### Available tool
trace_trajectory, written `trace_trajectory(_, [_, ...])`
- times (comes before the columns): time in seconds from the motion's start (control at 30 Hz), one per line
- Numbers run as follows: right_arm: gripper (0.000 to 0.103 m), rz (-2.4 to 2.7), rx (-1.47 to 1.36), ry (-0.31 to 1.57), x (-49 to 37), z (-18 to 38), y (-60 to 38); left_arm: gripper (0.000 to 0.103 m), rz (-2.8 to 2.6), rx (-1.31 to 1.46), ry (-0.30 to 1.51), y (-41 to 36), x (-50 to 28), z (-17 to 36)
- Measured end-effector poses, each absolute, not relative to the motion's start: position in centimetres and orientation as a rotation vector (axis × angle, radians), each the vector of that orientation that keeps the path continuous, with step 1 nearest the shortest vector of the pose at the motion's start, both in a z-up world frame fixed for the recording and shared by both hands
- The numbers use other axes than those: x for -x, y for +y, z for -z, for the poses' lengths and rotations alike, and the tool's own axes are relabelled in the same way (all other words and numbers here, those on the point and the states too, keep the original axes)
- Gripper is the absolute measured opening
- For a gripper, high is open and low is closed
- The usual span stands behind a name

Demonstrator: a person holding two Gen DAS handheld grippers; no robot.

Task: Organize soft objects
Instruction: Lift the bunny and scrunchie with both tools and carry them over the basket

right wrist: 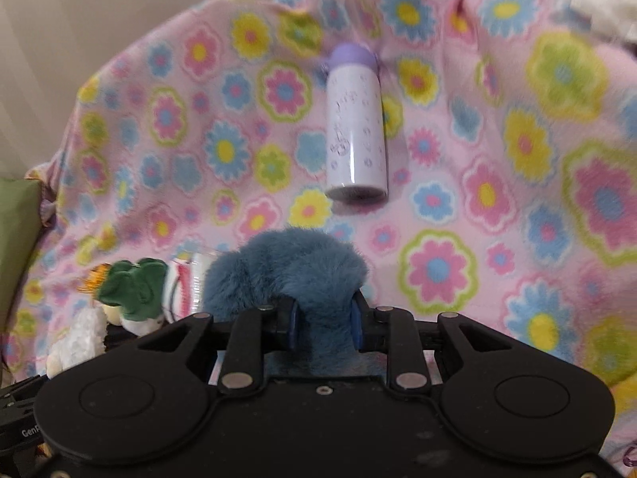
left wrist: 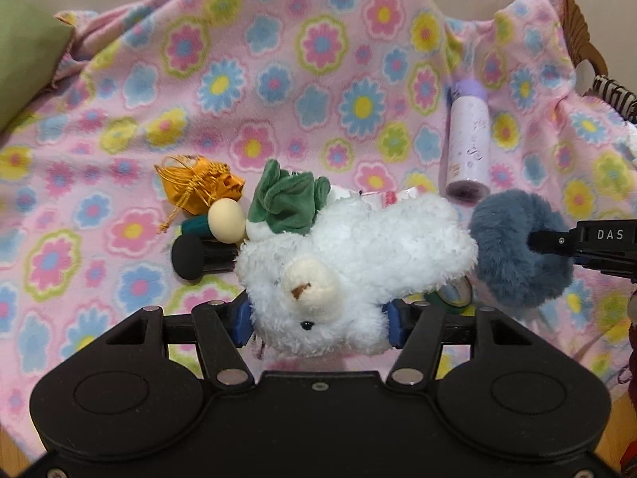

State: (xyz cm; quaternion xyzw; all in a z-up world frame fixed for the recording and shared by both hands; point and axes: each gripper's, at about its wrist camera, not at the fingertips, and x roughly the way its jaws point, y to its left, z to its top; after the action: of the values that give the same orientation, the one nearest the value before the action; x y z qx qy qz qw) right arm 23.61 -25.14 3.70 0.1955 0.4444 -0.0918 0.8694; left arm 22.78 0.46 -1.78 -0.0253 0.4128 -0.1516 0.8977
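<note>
floral blanket (left wrist: 302, 79) | beige wall (right wrist: 99, 8) | green cushion (left wrist: 24, 51)

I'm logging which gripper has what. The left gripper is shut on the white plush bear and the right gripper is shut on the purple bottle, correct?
Not quite. The right gripper is shut on the blue fluffy scrunchie, as the right wrist view shows; the purple bottle lies untouched on the floral blanket. The left gripper is indeed shut on the white plush bear.
</note>
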Motion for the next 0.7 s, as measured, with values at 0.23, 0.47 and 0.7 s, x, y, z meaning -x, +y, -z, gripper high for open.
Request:
trace_trajectory(0.23, [0.024, 0.135, -0.404, 0.869, -19.7, -7.4, -23.9, 0.057, 0.287, 0.047, 0.824, 0.9, -19.0, -0.5])
trace_trajectory(0.47, [0.024, 0.059, -0.391, 0.851, -14.7, -9.6, -21.9, 0.057, 0.269, 0.064, 0.809, 1.4, -14.7, -1.6])
trace_trajectory(0.7, [0.024, 0.013, -0.387, 0.849, -9.4, -10.7, -20.4, 0.057, 0.253, 0.089, 0.802, 1.9, -10.4, -1.6])
